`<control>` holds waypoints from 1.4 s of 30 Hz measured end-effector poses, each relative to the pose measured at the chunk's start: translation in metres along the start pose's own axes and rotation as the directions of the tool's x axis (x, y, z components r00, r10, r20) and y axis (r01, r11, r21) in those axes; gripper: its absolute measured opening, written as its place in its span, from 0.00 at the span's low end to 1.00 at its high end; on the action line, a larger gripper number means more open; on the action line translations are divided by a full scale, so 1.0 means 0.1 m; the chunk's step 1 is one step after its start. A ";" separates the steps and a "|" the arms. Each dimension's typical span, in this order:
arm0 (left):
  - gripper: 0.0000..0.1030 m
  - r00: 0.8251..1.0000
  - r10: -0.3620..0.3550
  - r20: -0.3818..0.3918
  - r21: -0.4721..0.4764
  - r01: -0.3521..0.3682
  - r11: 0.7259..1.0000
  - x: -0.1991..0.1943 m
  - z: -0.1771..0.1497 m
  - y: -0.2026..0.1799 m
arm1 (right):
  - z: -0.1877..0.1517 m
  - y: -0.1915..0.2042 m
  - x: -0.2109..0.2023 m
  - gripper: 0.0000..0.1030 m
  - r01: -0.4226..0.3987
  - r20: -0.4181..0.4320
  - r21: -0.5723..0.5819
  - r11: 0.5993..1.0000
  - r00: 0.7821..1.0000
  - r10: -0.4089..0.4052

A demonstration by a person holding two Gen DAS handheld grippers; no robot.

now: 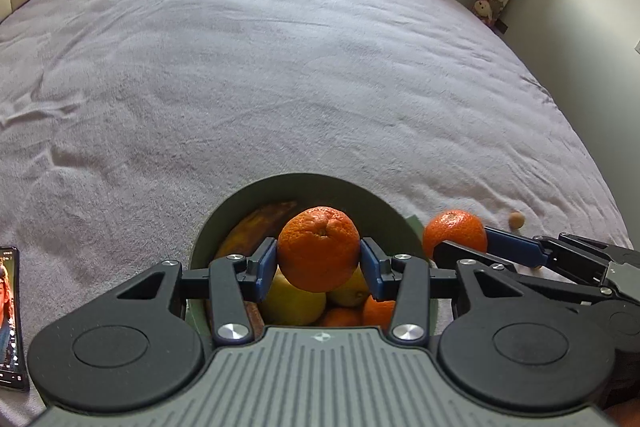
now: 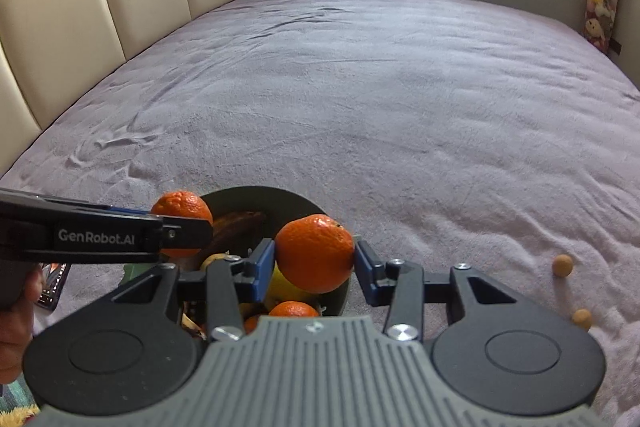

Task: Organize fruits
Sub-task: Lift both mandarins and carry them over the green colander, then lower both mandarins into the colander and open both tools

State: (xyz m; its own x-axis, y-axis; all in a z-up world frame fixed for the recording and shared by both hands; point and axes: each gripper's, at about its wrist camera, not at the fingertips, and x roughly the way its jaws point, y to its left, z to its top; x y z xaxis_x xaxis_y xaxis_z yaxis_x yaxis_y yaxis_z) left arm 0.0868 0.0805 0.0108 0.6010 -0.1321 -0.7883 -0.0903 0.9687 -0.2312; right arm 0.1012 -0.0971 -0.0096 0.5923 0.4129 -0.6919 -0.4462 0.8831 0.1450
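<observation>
Both wrist views look down closely, sharing the bowl (image 1: 384,205)

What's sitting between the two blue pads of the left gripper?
An orange, clamped between the left gripper's blue pads, above the green bowl of fruit. The left wrist view shows it best.

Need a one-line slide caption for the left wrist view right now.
Left gripper holds an orange over the fruit bowl while the right gripper brings a second orange alongside.

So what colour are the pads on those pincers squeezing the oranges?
Blue pads on black arms, clearest in the left wrist view.
</observation>
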 end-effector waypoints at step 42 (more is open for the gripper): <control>0.50 0.989 -0.019 -0.147 -0.004 0.019 1.000 0.80 0.12 0.05 | 0.06 -0.24 0.42 0.40 -0.026 -0.001 0.062 0.998 1.000 0.026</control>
State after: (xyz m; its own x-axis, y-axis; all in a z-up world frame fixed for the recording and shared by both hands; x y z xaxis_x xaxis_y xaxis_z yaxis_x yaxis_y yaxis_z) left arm 0.1439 0.0775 -0.0471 0.4792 -0.1803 -0.8590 -0.0817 0.9653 -0.2482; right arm 0.1404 -0.1000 -0.0379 0.5799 0.4355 -0.6885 -0.4190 0.8842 0.2065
